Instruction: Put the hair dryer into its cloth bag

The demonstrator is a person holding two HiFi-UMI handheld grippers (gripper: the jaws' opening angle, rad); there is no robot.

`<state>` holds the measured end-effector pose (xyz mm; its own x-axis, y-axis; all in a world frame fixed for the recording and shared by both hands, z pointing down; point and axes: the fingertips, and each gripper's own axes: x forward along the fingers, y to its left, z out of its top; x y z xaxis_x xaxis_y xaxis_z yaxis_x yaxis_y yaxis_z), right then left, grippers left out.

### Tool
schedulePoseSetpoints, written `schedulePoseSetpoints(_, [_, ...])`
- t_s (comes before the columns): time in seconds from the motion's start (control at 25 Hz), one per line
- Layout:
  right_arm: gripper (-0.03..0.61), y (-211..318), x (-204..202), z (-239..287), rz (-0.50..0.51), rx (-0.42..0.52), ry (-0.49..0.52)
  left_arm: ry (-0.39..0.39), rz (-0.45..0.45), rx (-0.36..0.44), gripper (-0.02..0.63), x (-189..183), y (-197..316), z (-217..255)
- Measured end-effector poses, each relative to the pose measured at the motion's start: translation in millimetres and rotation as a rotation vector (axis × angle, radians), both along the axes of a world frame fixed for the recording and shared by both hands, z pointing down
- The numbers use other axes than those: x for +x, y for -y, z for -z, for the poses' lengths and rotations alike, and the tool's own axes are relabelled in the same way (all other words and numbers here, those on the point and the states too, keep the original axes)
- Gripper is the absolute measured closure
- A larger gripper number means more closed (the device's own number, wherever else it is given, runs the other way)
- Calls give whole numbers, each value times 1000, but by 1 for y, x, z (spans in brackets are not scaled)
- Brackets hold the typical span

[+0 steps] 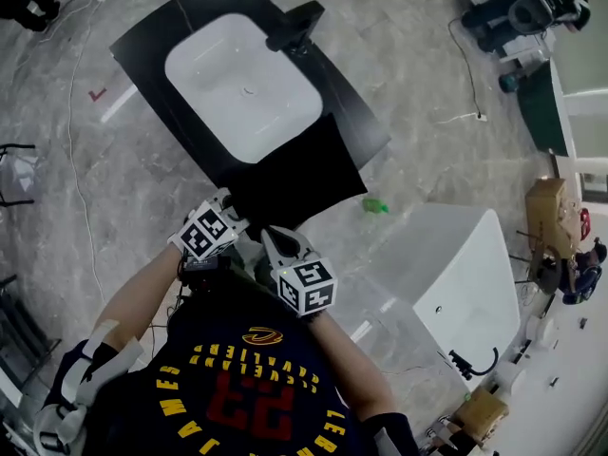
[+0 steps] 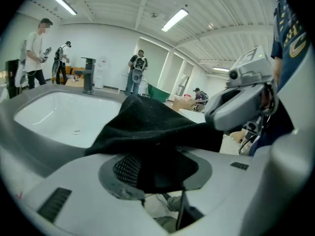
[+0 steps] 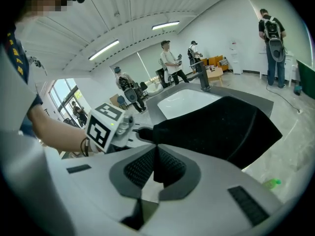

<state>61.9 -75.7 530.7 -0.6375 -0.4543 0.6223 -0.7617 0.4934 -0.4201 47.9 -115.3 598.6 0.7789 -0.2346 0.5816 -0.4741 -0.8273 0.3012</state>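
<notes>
The left claw (image 1: 228,203) holds a thick fold of the cloth bag (image 1: 299,179) at the near edge of the table (image 1: 152,55). The right claw (image 1: 272,237) pinches its rim. No hair dryer is visible. It is better to spread the mouth wide first.

Bright, even light from ceiling strip lamps (image 2: 174,19) fills the room, leaving soft shadows and a pale sheen on the grey floor (image 1: 418,93), while both gripper views curve strongly toward dark rounded corners, their near bottom edge soft, and the cloth bag (image 3: 221,127) reads as flat black.
</notes>
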Motion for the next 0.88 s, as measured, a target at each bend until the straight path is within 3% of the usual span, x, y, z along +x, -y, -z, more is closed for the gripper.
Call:
schedulePoseSetpoints(0.2, [563,6,-9,-20,26,-4,-52,-3,186,51,471,-81,4,40])
schedulePoseSetpoints(0.32, [472,9,-17,-23,52,45,-119,-38,287,115,471,-114,7,77])
schedulePoseSetpoints(0.4, [460,10,-19,-14,43,70,-124,-77,336,157,471,-123,5,103])
schedulePoseSetpoints(0.56, [460,2,-10,38,-34,123,-63,-210,374,199,471,-112,-15,173])
schedulePoseSetpoints(0.88, [462,26,36,192,-184,408,140,-460,293,411,472,-34,-29,334])
